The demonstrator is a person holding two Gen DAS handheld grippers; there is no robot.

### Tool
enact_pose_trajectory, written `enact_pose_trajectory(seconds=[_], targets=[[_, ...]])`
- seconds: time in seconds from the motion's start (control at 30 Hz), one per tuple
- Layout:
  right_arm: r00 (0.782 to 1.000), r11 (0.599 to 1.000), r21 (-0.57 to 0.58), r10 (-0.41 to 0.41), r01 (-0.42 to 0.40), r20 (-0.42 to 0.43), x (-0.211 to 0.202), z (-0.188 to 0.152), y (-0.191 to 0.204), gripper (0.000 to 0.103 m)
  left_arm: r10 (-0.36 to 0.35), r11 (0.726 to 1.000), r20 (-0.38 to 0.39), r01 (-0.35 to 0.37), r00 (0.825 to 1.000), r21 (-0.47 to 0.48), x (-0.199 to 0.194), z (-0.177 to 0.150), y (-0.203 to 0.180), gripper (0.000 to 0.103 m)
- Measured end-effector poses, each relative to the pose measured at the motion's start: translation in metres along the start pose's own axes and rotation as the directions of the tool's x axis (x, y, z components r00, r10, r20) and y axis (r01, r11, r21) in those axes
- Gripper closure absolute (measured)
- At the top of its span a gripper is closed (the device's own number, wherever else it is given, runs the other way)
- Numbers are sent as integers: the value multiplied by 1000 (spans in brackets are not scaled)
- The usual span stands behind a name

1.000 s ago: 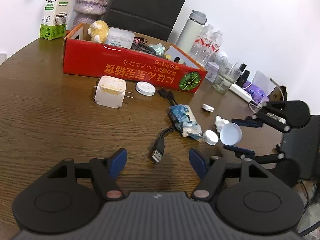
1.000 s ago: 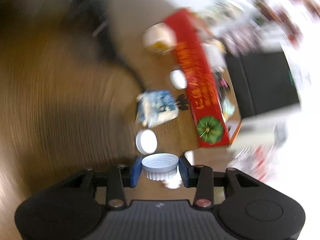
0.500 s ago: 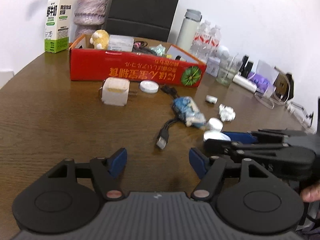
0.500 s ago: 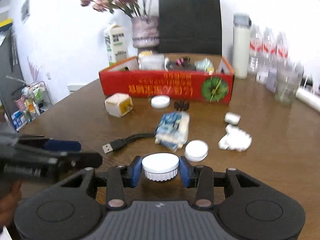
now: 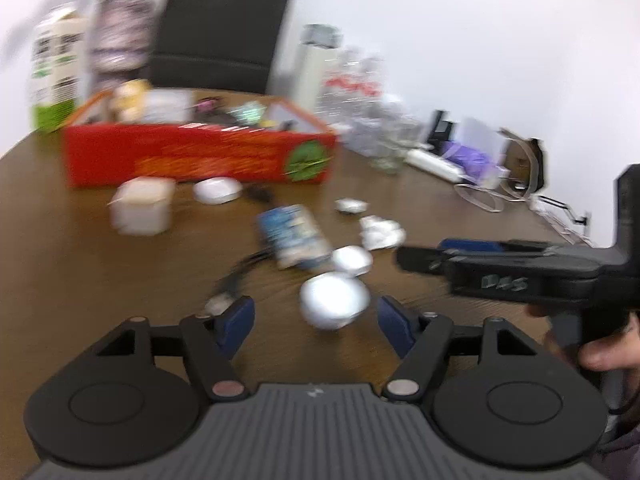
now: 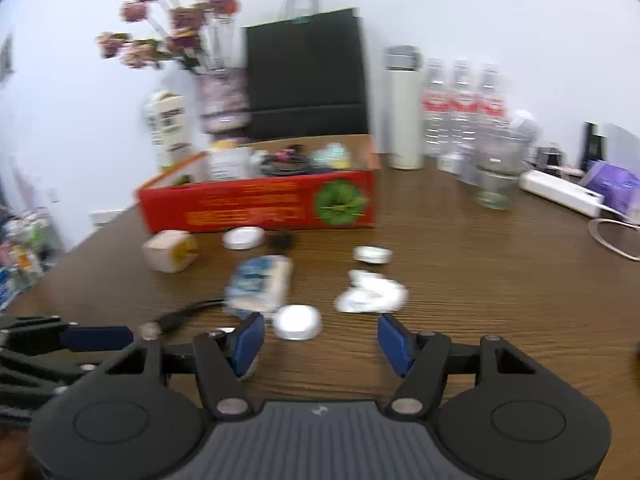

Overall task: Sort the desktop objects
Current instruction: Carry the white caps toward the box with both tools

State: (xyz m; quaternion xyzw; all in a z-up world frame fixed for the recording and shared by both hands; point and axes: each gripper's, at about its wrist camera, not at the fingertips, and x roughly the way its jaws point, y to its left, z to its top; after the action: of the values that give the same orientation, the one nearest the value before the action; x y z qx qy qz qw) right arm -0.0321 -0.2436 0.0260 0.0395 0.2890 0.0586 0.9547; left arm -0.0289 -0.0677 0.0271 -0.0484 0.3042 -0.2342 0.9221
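A white bottle cap [image 5: 334,305] lies on the wooden table [image 5: 80,264] between the open fingers of my left gripper [image 5: 314,322]. My right gripper [image 6: 320,340] is open and empty; in the left wrist view it shows from the side [image 5: 432,254], to the right of the cap. A second white cap [image 6: 297,322] [image 5: 352,261] lies just beyond it. A blue-white packet [image 6: 260,282], a black USB cable [image 6: 176,316], crumpled white paper [image 6: 370,296], a white charger [image 6: 170,250] and a small white disc [image 6: 243,237] lie in front of the red box [image 6: 260,204].
The red box holds several items. Behind it stand a milk carton [image 6: 170,132], a vase of flowers [image 6: 222,96] and a black bag [image 6: 306,72]. A thermos [image 6: 402,108], water bottles [image 6: 460,108], a glass [image 6: 496,176] and a power strip [image 6: 560,192] stand at the right.
My right gripper has opened and let go of the white cap, which now lies on the table between my left gripper's fingers. Both views are blurred by motion.
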Motion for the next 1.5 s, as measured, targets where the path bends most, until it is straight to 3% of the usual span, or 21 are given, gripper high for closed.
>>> enact_pose_trajectory(seconds=[0.13,0.23,0.27,0.3,0.53,0.7,0.73,0.83,1.03,1.23,1.5], targets=[[1000,1000,15,2,-2,-10,0,-3,-10,49,86,994,-25,-84,996,67,29,7,-19,35],[999,1000,-3,28,-29,-26,7,-6,-8,56,59,998,-55,-58,997,25,40,6,-12,39],[999,999,-10,33,-33,-31,10,-7,-7,56,48,999,-71,-48,996,7,43,5,-10,54],[999,999,-17,38,-38,-37,15,-6,-4,56,47,999,-64,-46,997,15,42,4,-10,63],[994,991,-103,84,-90,-63,41,0,27,58,91,995,-27,-90,996,43,11,5,-13,63],[995,992,-108,49,-58,-82,55,6,39,69,148,989,-13,-148,989,3,-7,8,0,62],[995,993,-106,49,-57,-83,54,5,40,76,164,987,-15,-164,986,-1,-9,8,2,63],[995,994,-88,52,-59,-81,49,0,39,78,186,983,-17,-186,982,-5,-17,7,6,63],[999,996,-81,41,-43,-32,4,-10,42,78,214,977,25,-214,977,6,-44,2,-1,62],[995,993,-74,96,-97,-12,-62,-30,52,78,243,970,82,-244,967,0,-89,-10,-16,62],[983,984,-133,138,-121,122,-129,-26,68,78,276,961,188,-275,943,-34,-136,-17,-26,62]])
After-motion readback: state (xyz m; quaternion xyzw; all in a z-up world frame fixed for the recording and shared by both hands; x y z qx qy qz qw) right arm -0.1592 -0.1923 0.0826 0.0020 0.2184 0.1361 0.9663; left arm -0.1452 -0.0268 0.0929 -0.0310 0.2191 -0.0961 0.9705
